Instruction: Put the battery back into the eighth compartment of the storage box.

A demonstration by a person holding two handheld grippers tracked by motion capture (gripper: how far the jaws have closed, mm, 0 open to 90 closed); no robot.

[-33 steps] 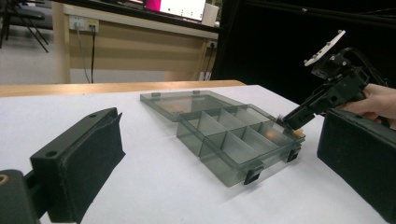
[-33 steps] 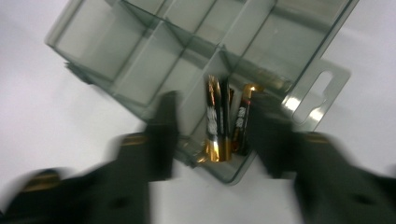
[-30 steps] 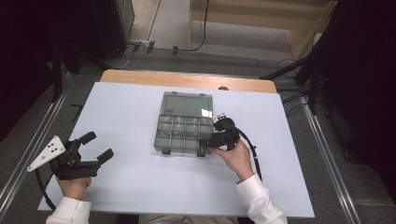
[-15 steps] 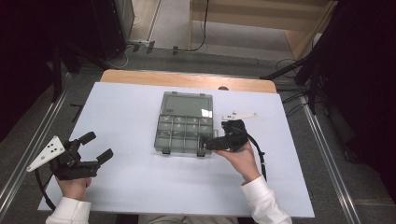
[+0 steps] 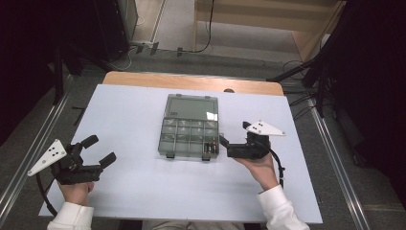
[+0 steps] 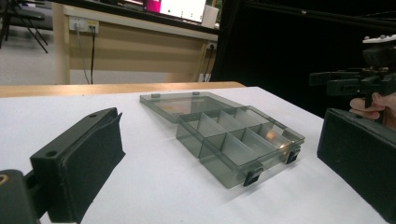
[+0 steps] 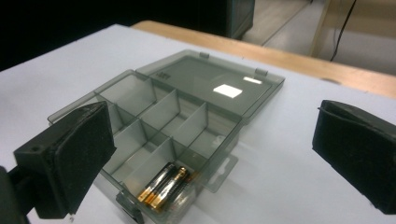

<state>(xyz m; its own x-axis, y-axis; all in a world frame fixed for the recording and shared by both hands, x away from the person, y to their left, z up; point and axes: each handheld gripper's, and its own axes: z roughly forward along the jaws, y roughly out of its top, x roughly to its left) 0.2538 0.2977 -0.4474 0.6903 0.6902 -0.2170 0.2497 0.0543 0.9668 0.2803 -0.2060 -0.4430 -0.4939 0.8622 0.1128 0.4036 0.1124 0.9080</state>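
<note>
The fingers (image 7: pixel 65 158) of the right gripper (image 5: pixel 239 146) stand wide apart with nothing between them, having just been opening. This gripper sits just beside the right edge of the organiser box (image 5: pixel 189 127), close to its near right corner and pointing at it. The left gripper (image 5: pixel 98 151) rests well away at the near left of the white surface (image 5: pixel 129 115), its fingers (image 6: pixel 77 161) also spread wide and empty.

The box is a smoky, see-through grey plastic case lying in the middle of the surface. Its hinged lid is folded flat open on the far side, catching a bright reflection. The tray half is split by thin walls into two rows of small compartments, with two black latches on the near wall. In the near right corner compartment lie the batteries (image 7: pixel 163 184), black with gold ends, side by side and touching; the right gripper view shows two clearly, and a further one beside them cannot be made out for certain. The other compartments look bare.
</note>
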